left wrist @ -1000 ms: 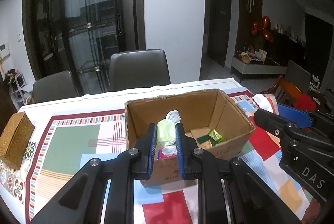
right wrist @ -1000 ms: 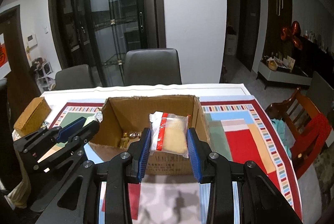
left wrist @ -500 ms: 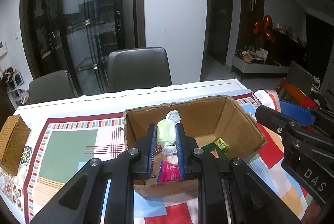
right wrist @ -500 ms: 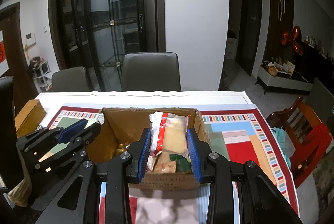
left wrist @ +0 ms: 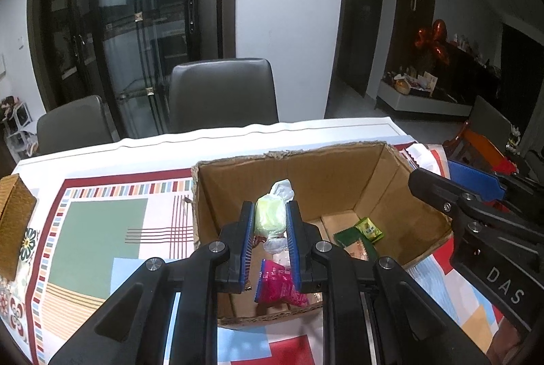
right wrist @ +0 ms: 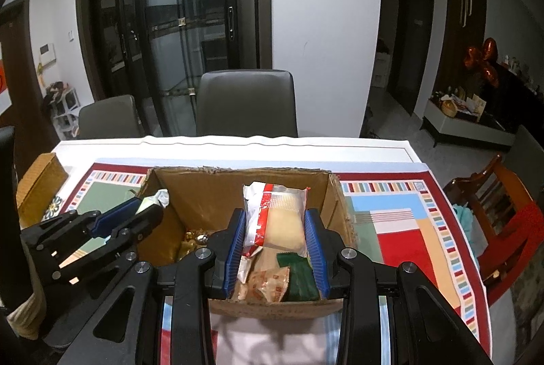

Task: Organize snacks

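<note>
While both hover over the cardboard box (left wrist: 340, 181), left hand-held gripper (left wrist: 270, 222) pinches a green candy (left wrist: 270, 219), right hand-held gripper (right wrist: 274, 225) clamps a cracker packet (right wrist: 284, 219); box contents at 6 o'clock partly hidden.

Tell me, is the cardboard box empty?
No, the cardboard box already has snacks on its floor, like a pink packet and a small green packet.

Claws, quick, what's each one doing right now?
Left claw: closed on a pale green wrapped snack.
Right claw: closed on a clear cake packet.
</note>
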The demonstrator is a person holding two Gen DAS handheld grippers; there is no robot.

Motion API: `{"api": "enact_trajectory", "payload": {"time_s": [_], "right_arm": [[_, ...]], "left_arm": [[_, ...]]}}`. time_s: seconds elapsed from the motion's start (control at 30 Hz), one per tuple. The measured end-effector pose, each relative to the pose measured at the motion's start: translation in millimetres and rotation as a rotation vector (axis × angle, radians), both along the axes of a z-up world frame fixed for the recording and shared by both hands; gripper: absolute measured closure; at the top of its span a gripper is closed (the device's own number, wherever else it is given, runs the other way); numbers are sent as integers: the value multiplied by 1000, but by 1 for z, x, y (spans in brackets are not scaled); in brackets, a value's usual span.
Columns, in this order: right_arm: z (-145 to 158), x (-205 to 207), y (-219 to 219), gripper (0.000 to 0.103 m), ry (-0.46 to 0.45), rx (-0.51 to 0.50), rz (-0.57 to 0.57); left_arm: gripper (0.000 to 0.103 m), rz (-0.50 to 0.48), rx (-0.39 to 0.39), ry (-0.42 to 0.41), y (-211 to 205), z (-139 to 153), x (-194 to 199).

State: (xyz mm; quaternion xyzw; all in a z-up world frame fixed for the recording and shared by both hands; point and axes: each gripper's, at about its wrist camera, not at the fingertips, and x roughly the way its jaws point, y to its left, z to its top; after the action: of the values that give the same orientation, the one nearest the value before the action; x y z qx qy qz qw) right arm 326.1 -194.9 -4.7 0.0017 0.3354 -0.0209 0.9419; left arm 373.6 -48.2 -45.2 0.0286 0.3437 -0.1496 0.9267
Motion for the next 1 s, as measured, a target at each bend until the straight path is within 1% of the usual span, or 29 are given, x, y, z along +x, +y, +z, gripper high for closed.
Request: {"api": "enact_trajectory", "payload": {"time_s": [0.2,0.27,0.3,0.33,0.4,0.47,0.53,0.57,0.6,0.63,0.7,0.73,0.87,0.93,1.0], "right_arm": [[-5,6,1,66,13,2,5],[-5,7,1,61,11,2,9],[-5,7,1,55,12,-1,9],[-5,7,1,47,11,-3,8],[-4,6,1,41,8,-9,-1],[-3,5,1,36,4,-17,-8],[-2,4,1,25,1,-23,-17],[-1,3,1,23,-3,-26,-23],[-1,3,0,20,-5,-27,-27],[0,2,0,18,-8,-28,-30],[1,1,-1,14,-10,-30,-39],[2,1,-2,12,-11,-30,-43],[4,-2,-4,10,-19,-30,-60],[5,-4,-6,9,-19,-32,-64],[7,-6,-7,9,-25,-28,-68]], "left_arm": [[84,-9,5,18,-1,-4,5],[77,-8,5,20,-2,-4,6],[66,-6,4,18,-1,-3,5],[61,-4,2,16,-1,-3,4],[61,-3,8,11,-1,-3,2],[54,0,14,8,-1,-3,1],[46,10,18,0,0,-1,-1],[44,15,21,-4,1,-1,-2],[38,21,26,-10,1,0,-3],[32,29,31,-16,2,1,-4],[26,41,35,-23,4,2,-5],[24,46,35,-26,5,3,-6],[21,64,56,-45,9,6,-9],[12,81,50,-48,13,9,-11],[10,89,44,-52,16,10,-14]]}}
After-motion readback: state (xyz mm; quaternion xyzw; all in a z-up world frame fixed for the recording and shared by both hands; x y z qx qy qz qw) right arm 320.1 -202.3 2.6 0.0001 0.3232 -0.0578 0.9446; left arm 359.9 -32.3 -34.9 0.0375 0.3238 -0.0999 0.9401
